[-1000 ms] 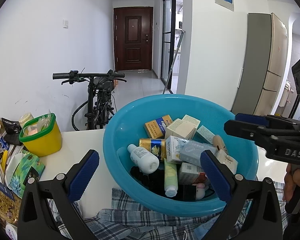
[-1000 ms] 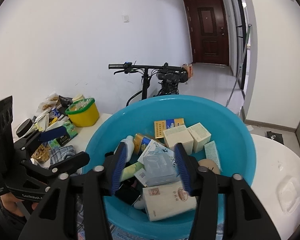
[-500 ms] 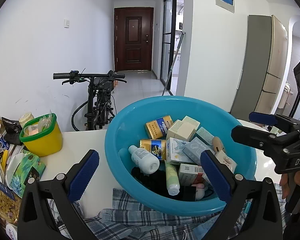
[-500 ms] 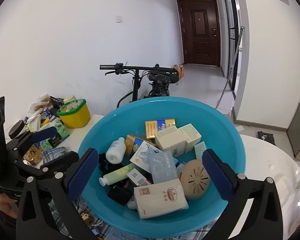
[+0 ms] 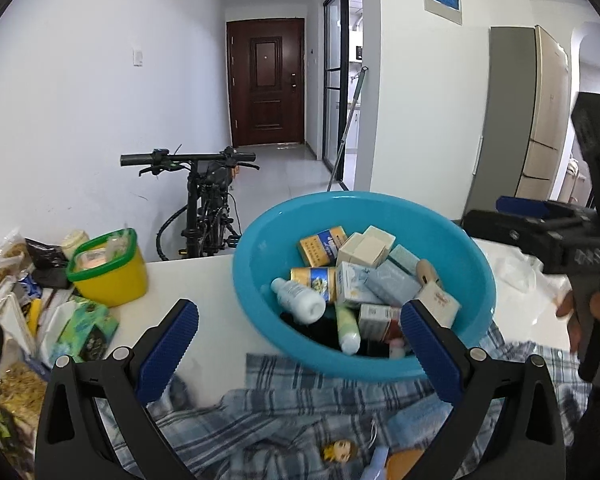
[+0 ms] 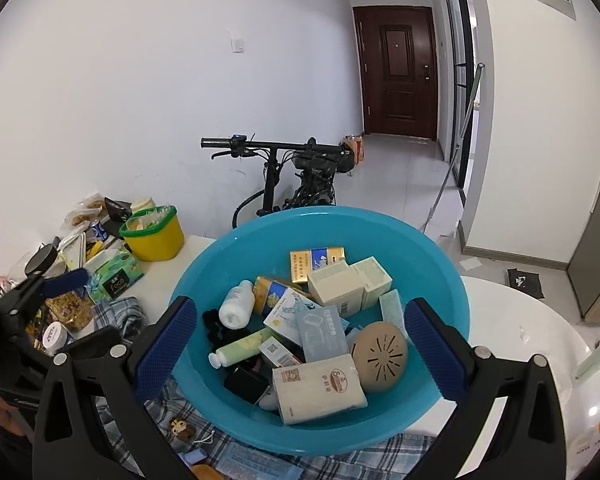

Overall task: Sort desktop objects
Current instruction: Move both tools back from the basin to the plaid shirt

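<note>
Lowest in the left wrist view, the left hand-held gripper [image 5: 298,344] has its two blue-padded fingers spread wide apart with nothing between them; the near edge of a checked cloth [image 5: 260,412] lies under them. In the right wrist view the right hand-held gripper [image 6: 300,346] is likewise spread wide and holds nothing, its two pads framing the lower half of the picture.

Just beyond both, resting partly on the cloth, sits one blue plastic basin [image 6: 432,264] on the white table [image 6: 540,344]. The sorted items are piled inside it: at the near rim one wrapped tissue pack [image 6: 318,388], beside it to the right one tan domed disc with slots [image 6: 378,352]. In the middle lie one pale blue packet [image 6: 326,334], one green tube [image 6: 240,350] and one white bottle [image 6: 236,310] on its side. Further back are two cream boxes [image 6: 334,288] touching each other, one gold can [image 6: 270,292] on its side, and one gold and blue carton [image 6: 318,262] against the far wall of the basin.

At the left of the frame, past the basin, one yellow tub with a green rim [image 6: 154,232] stands upright on the table among snack packets; how many packets cannot be told. One green printed box [image 6: 114,274] lies just before the tub.

Behind the table one black bicycle [image 6: 296,176] stands by the white wall, and one dark brown door [image 6: 398,70] closes the corridor at the upper right
</note>
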### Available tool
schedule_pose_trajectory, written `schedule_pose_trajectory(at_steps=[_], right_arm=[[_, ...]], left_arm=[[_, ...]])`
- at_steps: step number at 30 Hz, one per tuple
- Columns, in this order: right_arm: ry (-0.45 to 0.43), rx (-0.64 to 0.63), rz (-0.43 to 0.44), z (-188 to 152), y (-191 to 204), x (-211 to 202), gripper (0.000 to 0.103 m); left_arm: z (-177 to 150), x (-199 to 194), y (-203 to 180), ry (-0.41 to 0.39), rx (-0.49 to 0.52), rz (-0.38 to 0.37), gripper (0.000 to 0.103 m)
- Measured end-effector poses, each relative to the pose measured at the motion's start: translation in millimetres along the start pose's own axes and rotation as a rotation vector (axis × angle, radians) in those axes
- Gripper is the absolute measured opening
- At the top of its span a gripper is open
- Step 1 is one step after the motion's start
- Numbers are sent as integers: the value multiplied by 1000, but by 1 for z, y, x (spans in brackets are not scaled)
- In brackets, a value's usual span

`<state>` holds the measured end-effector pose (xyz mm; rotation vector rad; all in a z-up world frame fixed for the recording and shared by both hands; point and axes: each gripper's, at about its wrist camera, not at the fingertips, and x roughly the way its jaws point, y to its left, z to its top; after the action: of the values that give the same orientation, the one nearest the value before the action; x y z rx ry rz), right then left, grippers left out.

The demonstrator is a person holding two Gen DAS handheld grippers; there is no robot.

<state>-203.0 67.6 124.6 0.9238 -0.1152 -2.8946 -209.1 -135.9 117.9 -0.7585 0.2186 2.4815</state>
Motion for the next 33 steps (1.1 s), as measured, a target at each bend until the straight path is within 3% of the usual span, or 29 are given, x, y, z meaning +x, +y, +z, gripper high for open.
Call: schedule_pose_trajectory(at_steps=[10,14,17,22,25,31,33], right_arm=[[13,-57,33,-8,14,-25,103],[19,-91,-22,-24,12,-48,103],[29,-101,-41,-51,8,-66,103],[117,-85,-35,-110,-3,-73,103],[150,-22,-26,-138,-13,-74,103],[161,94,31,-183,-21,-89,103],[172,102,24,-192,-23,-89,103]], left_arm=[[-24,-63,-3,-51,-3,-13,103],[-38,-67,-14,-44,21,-13,103],[-58,-60,-24,-17,40,-27,103],[-88,-36,-33,68,26,-62,103],[-102,-25,-33,88,-14,-105,103],[-120,10,-31,128,-47,-103,103],[-123,21,-31,149,-56,-110,94]])
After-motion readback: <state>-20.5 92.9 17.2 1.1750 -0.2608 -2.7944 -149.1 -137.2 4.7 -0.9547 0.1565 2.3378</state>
